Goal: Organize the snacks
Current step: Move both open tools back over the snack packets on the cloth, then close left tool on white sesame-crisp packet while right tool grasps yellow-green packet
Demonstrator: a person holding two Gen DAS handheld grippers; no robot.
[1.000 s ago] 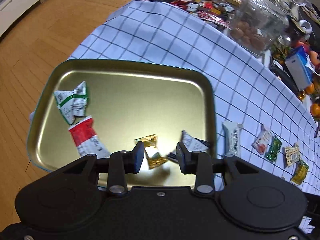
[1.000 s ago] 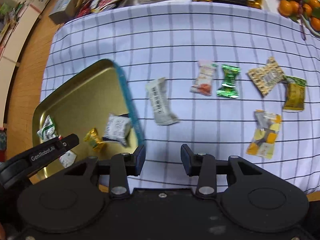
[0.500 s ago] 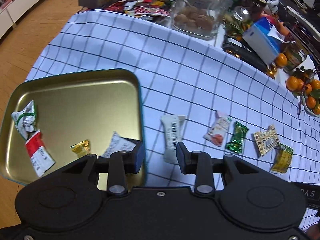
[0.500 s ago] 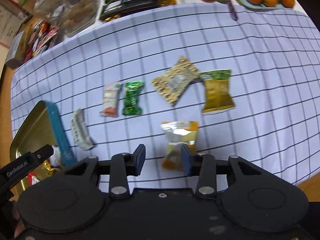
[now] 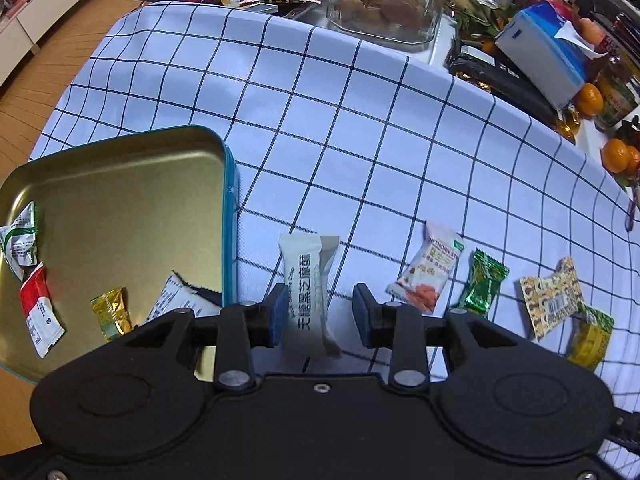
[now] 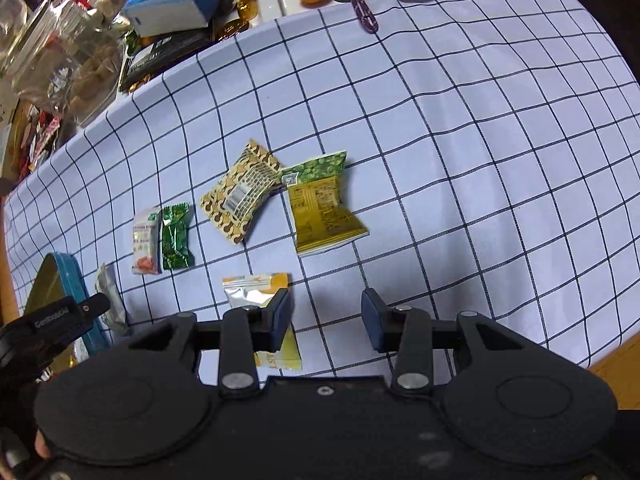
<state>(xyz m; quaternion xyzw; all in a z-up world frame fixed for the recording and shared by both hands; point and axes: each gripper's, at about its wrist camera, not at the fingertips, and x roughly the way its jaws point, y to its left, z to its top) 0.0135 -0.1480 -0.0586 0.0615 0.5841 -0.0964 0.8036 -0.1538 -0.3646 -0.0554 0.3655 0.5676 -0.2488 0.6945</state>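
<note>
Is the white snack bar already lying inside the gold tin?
No, the white snack bar lies on the checked cloth, outside the gold tin.

Both grippers, left gripper and right gripper, are matte black plastic with silver screws, blue-padded fingers, and white lettering on one arm.

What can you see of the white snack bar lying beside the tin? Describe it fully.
The white bar is a long, sealed packet of matte white wrapper with dark printed characters running along its length and a crimped flap at its far end. It lies flat on the checked cloth, just right of the tin, not touching it. It sits between the open left tongs, which do not press it.
</note>
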